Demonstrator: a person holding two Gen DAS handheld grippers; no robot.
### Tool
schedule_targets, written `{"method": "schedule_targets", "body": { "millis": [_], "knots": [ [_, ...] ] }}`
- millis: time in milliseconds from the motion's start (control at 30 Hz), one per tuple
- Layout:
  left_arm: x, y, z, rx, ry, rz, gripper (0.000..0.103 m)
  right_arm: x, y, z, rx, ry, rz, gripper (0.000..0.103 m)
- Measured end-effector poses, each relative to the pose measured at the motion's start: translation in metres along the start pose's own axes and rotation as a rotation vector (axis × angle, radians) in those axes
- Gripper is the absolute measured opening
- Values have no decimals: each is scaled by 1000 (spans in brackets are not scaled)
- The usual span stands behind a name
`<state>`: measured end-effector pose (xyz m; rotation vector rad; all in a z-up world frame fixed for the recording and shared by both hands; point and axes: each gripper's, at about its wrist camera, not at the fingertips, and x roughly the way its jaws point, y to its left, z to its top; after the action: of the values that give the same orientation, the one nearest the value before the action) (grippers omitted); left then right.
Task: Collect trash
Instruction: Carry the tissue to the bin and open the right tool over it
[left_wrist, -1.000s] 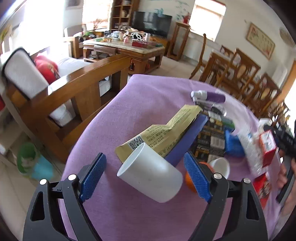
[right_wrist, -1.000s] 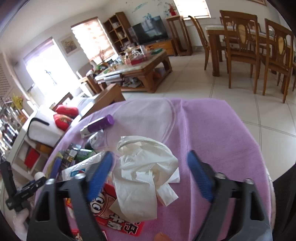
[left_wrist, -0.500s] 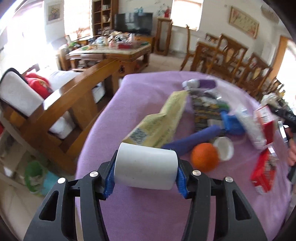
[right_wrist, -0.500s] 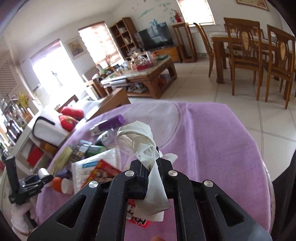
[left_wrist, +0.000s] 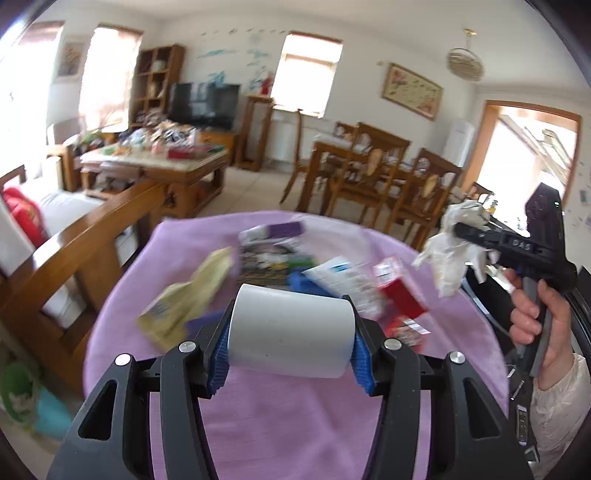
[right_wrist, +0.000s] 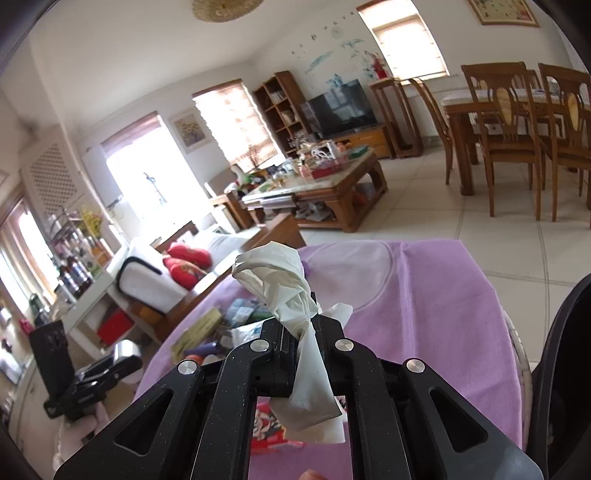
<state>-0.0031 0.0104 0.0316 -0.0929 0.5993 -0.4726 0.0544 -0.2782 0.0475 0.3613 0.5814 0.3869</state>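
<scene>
Trash in both grippers, off the table

Left wrist view: a white cup (left_wrist: 291, 328) lies sideways between the blue pads (left_wrist: 218, 352) of the left gripper (left_wrist: 290, 352), which clamp its two ends, jaws about half open around it. The cup hangs above the purple cloth (left_wrist: 280, 417) of a round table. Beyond it, blurred, lie a yellow packet (left_wrist: 188, 295), a purple tube (left_wrist: 273, 232), a dark printed pack (left_wrist: 271, 264), a white pouch (left_wrist: 338, 275) and a red box (left_wrist: 399, 295). At right, a hand (left_wrist: 539, 314) holds the right gripper (left_wrist: 467, 230) up in the air beside the table edge, with a crumpled tissue (left_wrist: 448, 254) hanging from its tip. Behind stand a wooden sofa (left_wrist: 74, 240), a coffee table (left_wrist: 155, 162), a TV (left_wrist: 203, 103) and dining chairs (left_wrist: 369, 177)

Right wrist view: the right gripper's jaws are fully closed, pinching the tissue (right_wrist: 288, 291) at its twisted middle; one bunch stands up past the tips and a tail droops below them. The tissue is clear of the cloth (right_wrist: 424, 295). Under the gripper a red wrapper (right_wrist: 269, 428) lies on the cloth, and the other litter sits at the left edge of the table, too blurred to sort. The left gripper (right_wrist: 125, 360) shows at lower left, beside the table; its jaws cannot be read from here
</scene>
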Motion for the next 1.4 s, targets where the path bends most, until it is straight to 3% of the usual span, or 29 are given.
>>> {"method": "schedule_targets", "body": {
  "millis": [300,633,867,1100,1400],
  "knots": [
    [37,-96,4,106,10,-129,52,-79,-25,-5,0,-60,-20,6],
    [90,-204,11,159,24,-271,52,-176,-111,-20,86,-145,-152,6],
    [138,-288,3,237,90,-387,52,-232,-187,-49,188,-183,-249,6],
    [176,-350,-14,325,167,-444,52,-253,-241,-84,276,-151,-305,6],
    [198,-366,-34,363,268,-423,52,-250,-262,-111,306,-114,-314,6]
  ]
}}
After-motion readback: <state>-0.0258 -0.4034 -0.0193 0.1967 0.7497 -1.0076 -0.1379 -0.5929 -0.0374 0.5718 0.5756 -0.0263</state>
